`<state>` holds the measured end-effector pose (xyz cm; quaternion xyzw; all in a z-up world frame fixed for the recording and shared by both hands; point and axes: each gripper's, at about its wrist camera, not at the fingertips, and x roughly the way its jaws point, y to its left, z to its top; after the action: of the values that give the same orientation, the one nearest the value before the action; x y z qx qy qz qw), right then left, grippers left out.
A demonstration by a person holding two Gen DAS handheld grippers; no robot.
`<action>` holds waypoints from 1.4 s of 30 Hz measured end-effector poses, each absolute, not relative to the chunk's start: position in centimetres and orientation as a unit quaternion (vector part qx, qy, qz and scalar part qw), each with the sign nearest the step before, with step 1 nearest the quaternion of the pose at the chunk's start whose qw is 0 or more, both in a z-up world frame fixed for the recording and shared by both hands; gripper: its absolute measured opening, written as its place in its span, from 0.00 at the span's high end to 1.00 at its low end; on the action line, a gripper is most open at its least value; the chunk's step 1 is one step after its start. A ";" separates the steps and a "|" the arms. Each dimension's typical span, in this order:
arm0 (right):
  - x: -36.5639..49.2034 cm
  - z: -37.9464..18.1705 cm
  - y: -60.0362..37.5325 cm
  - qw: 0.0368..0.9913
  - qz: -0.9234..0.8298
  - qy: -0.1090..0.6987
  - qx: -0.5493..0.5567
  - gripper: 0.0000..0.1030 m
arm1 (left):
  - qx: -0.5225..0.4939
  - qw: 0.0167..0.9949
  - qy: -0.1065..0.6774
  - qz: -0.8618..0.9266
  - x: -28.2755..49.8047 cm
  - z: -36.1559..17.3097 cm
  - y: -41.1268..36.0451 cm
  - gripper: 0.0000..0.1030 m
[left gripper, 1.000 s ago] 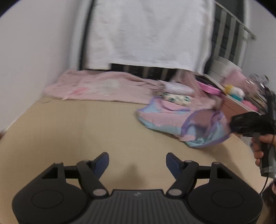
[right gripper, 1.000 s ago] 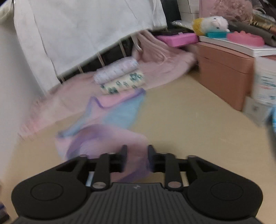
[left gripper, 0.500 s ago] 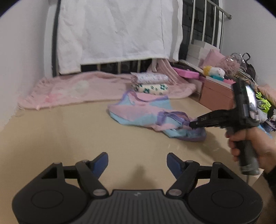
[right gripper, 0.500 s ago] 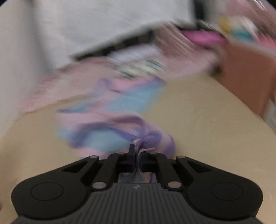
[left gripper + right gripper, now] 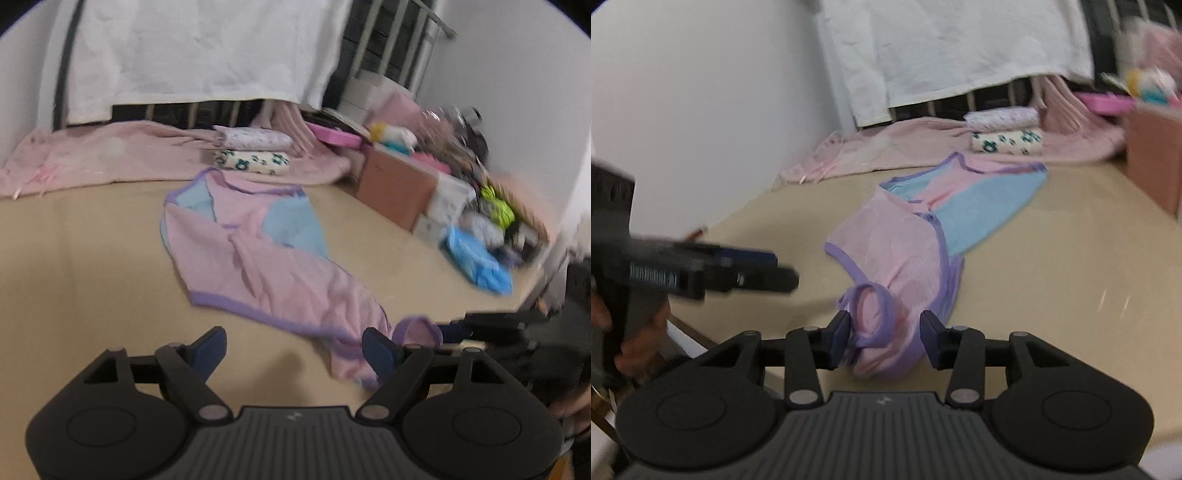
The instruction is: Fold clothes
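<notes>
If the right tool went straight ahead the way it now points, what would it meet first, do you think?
Most likely the bunched near end of the pink garment: the purple-trimmed loop lies between the open fingers of the right tool. Depth is unclear, so contact may come almost at once.

Your garment (image 5: 258, 258) lies stretched across the table (image 5: 92, 258) from its far middle to the near edge. Behind it, two folded stacks (image 5: 255, 155) rest on a blanket (image 5: 110, 155). To the right sits a box (image 5: 395, 184).
</notes>
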<state>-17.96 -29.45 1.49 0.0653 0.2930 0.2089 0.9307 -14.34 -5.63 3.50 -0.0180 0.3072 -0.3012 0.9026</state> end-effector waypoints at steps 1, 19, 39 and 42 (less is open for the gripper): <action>-18.2 1.3 -29.7 0.931 0.206 0.294 0.074 0.63 | -0.014 0.900 0.306 -0.310 -14.7 3.4 -6.0 0.23; -21.0 1.4 -33.3 0.905 0.219 0.299 0.207 0.73 | 0.123 0.916 0.245 -0.294 -16.7 1.4 -12.0 0.25; -24.7 4.2 -27.0 0.956 0.179 0.232 -0.021 0.96 | 0.006 0.925 0.273 -0.263 -17.2 2.8 -10.9 0.31; -25.2 4.5 -27.5 0.960 0.174 0.217 -0.008 0.96 | 0.065 0.940 0.243 -0.231 -18.1 2.2 -11.8 0.32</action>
<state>-25.19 -27.51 4.46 -0.0077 0.2172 0.1743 0.9604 -18.11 -11.79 2.25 0.0651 0.2425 -0.2310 0.9400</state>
